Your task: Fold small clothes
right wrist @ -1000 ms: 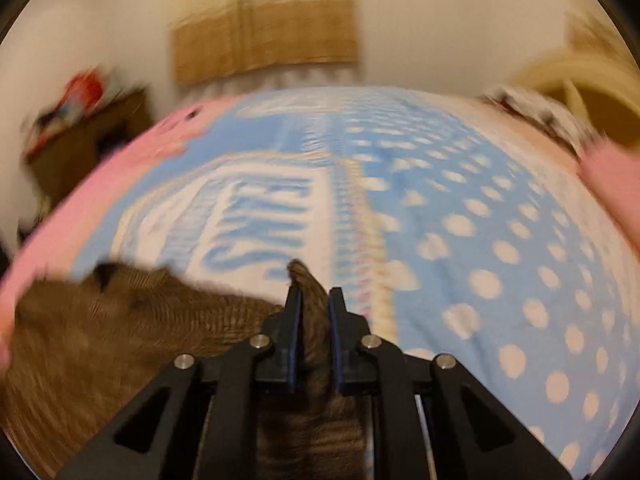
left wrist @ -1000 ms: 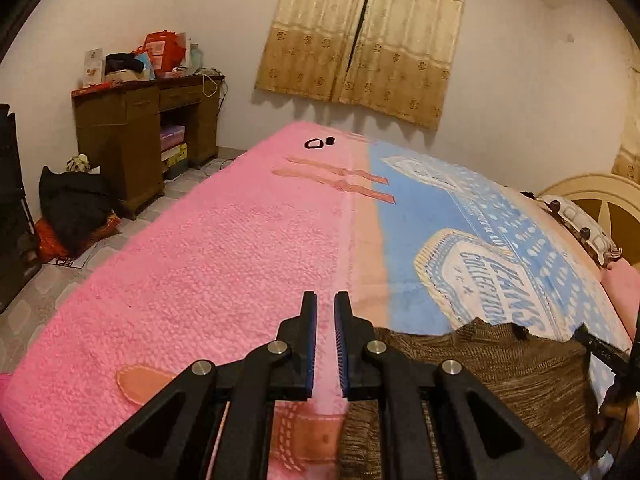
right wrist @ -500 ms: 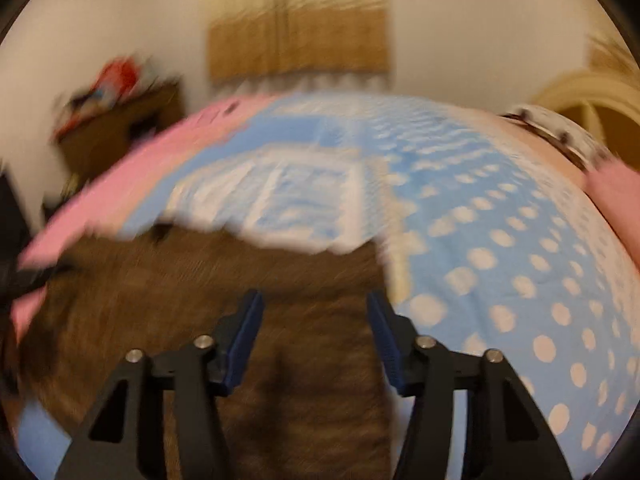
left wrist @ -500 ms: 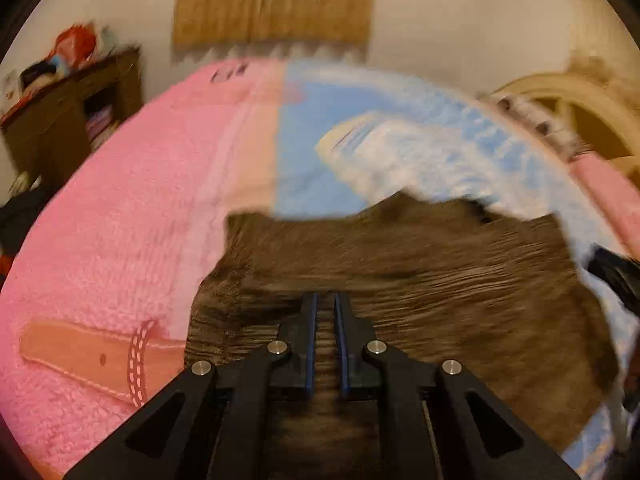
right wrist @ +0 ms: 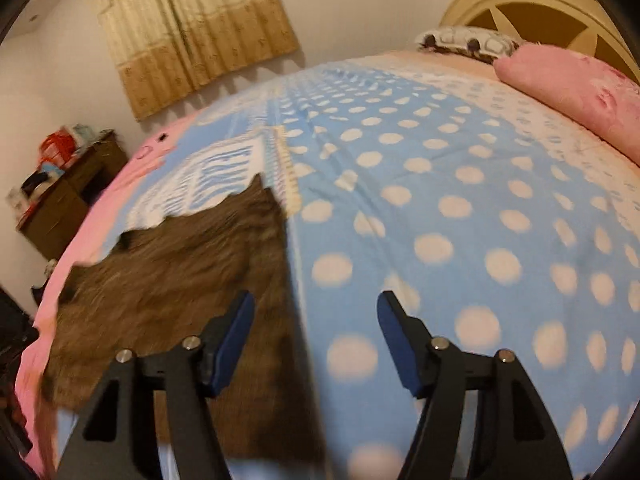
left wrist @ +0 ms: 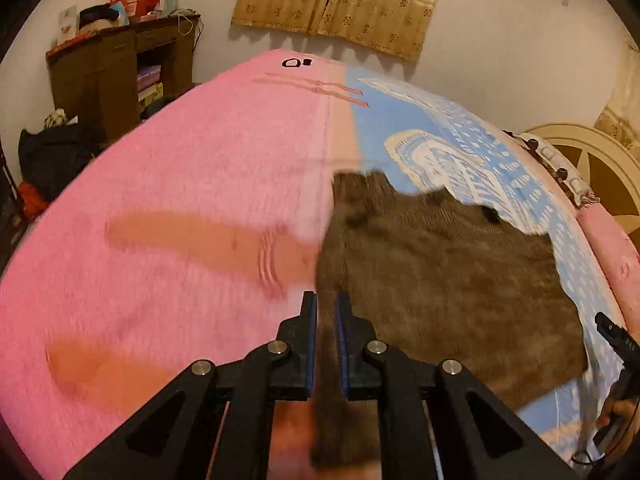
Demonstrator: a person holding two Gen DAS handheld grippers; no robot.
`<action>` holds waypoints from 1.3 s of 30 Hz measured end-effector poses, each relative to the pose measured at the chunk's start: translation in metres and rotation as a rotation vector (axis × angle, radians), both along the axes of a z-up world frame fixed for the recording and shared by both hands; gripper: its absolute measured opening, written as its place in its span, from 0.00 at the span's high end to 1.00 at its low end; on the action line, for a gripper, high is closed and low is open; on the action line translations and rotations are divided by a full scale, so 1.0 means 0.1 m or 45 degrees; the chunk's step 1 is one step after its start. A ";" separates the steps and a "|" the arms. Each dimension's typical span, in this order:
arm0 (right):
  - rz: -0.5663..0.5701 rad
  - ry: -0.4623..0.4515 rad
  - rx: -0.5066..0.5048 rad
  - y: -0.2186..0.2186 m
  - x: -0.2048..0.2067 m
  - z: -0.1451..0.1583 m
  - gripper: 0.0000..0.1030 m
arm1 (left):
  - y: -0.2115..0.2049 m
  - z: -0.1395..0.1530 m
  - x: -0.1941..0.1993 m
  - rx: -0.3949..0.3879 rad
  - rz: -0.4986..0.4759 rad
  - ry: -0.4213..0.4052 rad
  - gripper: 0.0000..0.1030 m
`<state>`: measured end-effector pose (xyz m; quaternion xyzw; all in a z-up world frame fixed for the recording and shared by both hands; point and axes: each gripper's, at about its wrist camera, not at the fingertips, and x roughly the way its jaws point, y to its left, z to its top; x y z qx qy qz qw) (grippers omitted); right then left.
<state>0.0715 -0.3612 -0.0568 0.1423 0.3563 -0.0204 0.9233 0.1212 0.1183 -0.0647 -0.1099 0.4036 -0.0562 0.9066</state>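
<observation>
Nearest to me, my left gripper (left wrist: 326, 312) is pressed together on the near left edge of the brown ribbed knit garment (left wrist: 440, 276), and a strip of the cloth hangs down between its jaws; my right gripper (right wrist: 316, 308) stands wide apart over the garment's right border and holds nothing. The garment lies spread almost flat on the bed, across the line where the pink fluffy towel blanket (left wrist: 180, 200) meets the blue cover with white dots (right wrist: 460, 200). I judge the folding is only at its beginning: the piece is laid out, I see no fold in it yet, and all the folds are left to do. The knit looks soft and limp, with fine ribs and a wavy far edge with small dark spots, perhaps buttons, I cannot tell because of the blur. The pink blanket has a looped, terry surface; the blue cover looks smoother. Farther away lies a pink plush pillow (right wrist: 568, 92) against the cream curved headboard (right wrist: 532, 8), then a dark wooden desk (left wrist: 120, 68) and beige patterned curtains (left wrist: 340, 0) on the white wall
</observation>
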 end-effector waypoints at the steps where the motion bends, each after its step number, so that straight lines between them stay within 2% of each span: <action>1: 0.018 -0.010 -0.008 0.04 -0.08 0.00 0.34 | -0.07 -0.04 -0.10 0.003 -0.016 0.000 0.92; 4: 0.088 -0.042 -0.074 0.33 -0.33 -0.06 0.34 | -0.19 -0.15 -0.25 -0.001 -0.042 0.000 0.92; 7: 0.198 -0.013 -0.044 0.60 -0.41 -0.11 0.47 | -0.21 -0.33 -0.26 -0.075 -0.034 0.060 0.92; 10: 0.370 -0.036 -0.077 1.01 -0.40 0.00 0.48 | -0.12 -0.36 -0.31 -0.149 -0.024 0.031 0.92; 12: 0.475 -0.061 -0.087 1.30 -0.31 0.13 0.49 | -0.13 -0.37 -0.33 -0.154 -0.018 0.015 0.92; 15: 0.574 -0.085 -0.004 1.68 0.07 0.31 0.51 | -0.21 -0.38 -0.37 -0.117 -0.015 -0.019 0.92; 16: 0.613 -0.093 0.010 1.86 0.23 0.36 0.55 | -0.22 -0.38 -0.38 -0.112 -0.012 -0.026 0.92; 17: 0.668 -0.085 0.019 2.06 0.44 0.37 0.71 | -0.22 -0.38 -0.39 -0.116 -0.006 -0.026 0.92; 18: 0.709 -0.048 0.026 2.28 0.70 0.33 0.83 | -0.21 -0.38 -0.38 -0.123 0.000 -0.023 0.92; 19: 0.720 -0.012 0.029 2.46 0.90 0.25 0.83 | -0.20 -0.38 -0.37 -0.128 0.005 -0.019 0.92; 21: 0.755 0.031 0.030 2.81 1.27 0.10 0.83 | -0.20 -0.38 -0.37 -0.128 0.005 -0.010 0.92; 24: 0.809 0.077 -0.059 3.36 1.68 -0.13 0.80 | -0.21 -0.37 -0.35 -0.098 -0.008 -0.006 0.92; 27: 0.807 0.181 -0.136 3.88 2.16 -0.42 0.80 | -0.26 -0.37 -0.31 -0.050 -0.023 -0.006 0.92; 29: 0.801 0.124 -0.171 4.02 2.28 -0.39 0.77 | -0.27 -0.36 -0.28 -0.037 -0.036 -0.004 0.92; 31: 0.801 0.139 -0.197 4.12 2.39 -0.34 0.70 | -0.26 -0.36 -0.27 -0.033 -0.053 0.004 0.92; 34: 0.824 0.071 -0.043 3.96 2.23 -0.15 0.54 | -0.27 -0.36 -0.27 -0.016 -0.066 0.004 0.92; 36: 0.807 0.012 -0.007 3.75 2.00 -0.02 0.35 | -0.28 -0.34 -0.27 -0.001 -0.069 0.004 0.92; 39: 0.765 -0.056 -0.054 3.35 1.48 0.11 0.34 | -0.22 -0.26 -0.34 -0.032 -0.053 0.008 0.91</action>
